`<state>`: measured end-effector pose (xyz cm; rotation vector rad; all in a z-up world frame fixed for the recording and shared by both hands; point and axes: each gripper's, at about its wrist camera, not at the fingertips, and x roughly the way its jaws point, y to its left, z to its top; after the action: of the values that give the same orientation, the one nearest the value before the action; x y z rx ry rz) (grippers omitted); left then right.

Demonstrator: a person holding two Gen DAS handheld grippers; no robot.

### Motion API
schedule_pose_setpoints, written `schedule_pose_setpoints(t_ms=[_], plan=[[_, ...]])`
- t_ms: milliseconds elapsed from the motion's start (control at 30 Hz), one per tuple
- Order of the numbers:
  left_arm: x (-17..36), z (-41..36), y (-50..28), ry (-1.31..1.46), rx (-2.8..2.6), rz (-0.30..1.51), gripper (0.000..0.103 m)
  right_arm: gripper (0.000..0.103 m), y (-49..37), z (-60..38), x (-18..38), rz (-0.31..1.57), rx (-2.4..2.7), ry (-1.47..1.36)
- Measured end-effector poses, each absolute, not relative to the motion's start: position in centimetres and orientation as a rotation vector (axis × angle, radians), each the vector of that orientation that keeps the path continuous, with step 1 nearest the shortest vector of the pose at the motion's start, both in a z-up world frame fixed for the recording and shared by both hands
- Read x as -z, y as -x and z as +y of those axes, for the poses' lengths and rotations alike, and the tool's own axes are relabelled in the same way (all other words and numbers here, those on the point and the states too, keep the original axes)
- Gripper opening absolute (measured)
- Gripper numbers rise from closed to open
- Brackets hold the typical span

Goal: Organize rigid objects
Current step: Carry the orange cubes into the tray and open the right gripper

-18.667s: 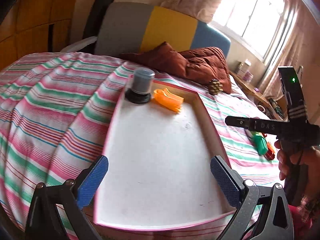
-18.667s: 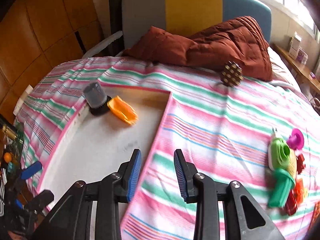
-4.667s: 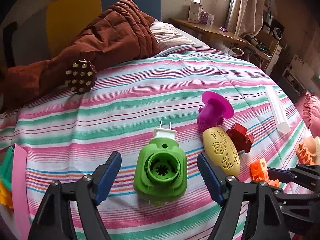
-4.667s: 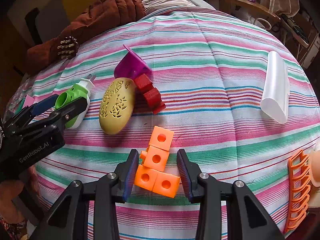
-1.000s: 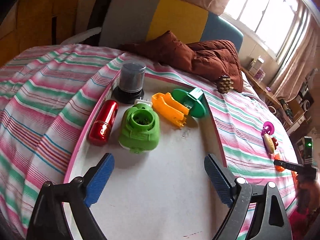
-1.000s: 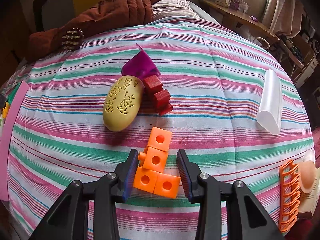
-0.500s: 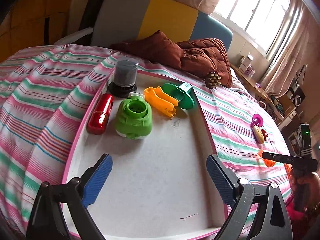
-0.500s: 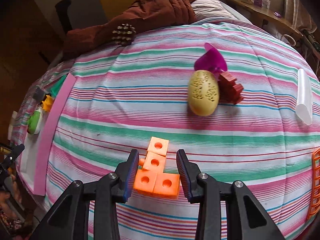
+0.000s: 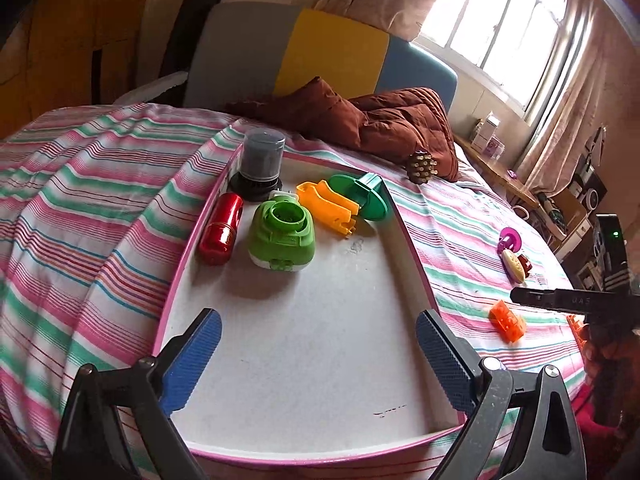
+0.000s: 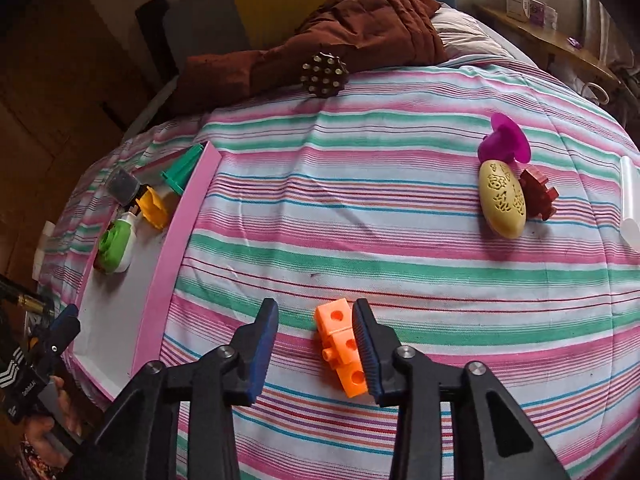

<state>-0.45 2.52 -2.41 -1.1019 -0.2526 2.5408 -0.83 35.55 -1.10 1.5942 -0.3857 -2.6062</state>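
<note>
A white tray with a pink rim lies on the striped bed. In it are a grey jar, a red cylinder, a green plug-in device, an orange clip and a green funnel piece. My left gripper is open and empty over the tray's near end. My right gripper is open; orange linked cubes lie on the bedspread against its right finger, with a gap to the left finger. The cubes also show in the left wrist view.
On the bedspread lie a yellow perforated oval, a magenta funnel piece, a dark red block, a clear tube and a studded brown ball. A brown quilt lies by the headboard. The tray is to the left.
The right gripper has carried the orange cubes left toward the tray, and its jaws have widened; the cubes have turned and now rest on the bedspread. The left gripper has barely moved.
</note>
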Motion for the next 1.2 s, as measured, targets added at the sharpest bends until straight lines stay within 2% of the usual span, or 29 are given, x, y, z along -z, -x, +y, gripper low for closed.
schedule_pose_setpoints(t_ms=[133,200,300,467,600,867,1000,1200], plan=[[2.4,2.6,0.1,1.098,-2.531,-0.259,0.098,0.040,1.0,34.6,2.5,-0.171,2.572,-1.680],[2.3,2.5,0.0,1.097,-2.526,-0.266,0.098,0.040,1.1,33.6,3.4,-0.006,2.560,-1.726],[2.2,2.4,-0.2,1.096,-2.524,-0.278,0.098,0.027,1.2,32.4,4.8,0.130,2.534,-1.757],[2.0,1.7,-0.6,1.079,-2.541,-0.300,0.098,0.026,1.0,33.0,4.3,-0.091,2.541,-1.721],[1.9,1.0,-0.8,1.065,-2.561,-0.327,0.098,0.026,1.2,31.9,2.4,-0.197,2.535,-1.641],[1.7,-0.1,-0.9,1.051,-2.603,-0.352,0.099,0.026,3.2,23.2,-3.1,-0.173,2.470,-1.416],[1.7,-1.1,-0.7,1.067,-2.638,-0.385,0.099,0.026,4.8,18.9,-2.6,-0.150,2.415,-1.417],[1.7,-3.0,-0.4,1.076,-2.681,-0.440,0.099,0.026,7.7,15.7,0.9,-0.224,2.347,-1.525]])
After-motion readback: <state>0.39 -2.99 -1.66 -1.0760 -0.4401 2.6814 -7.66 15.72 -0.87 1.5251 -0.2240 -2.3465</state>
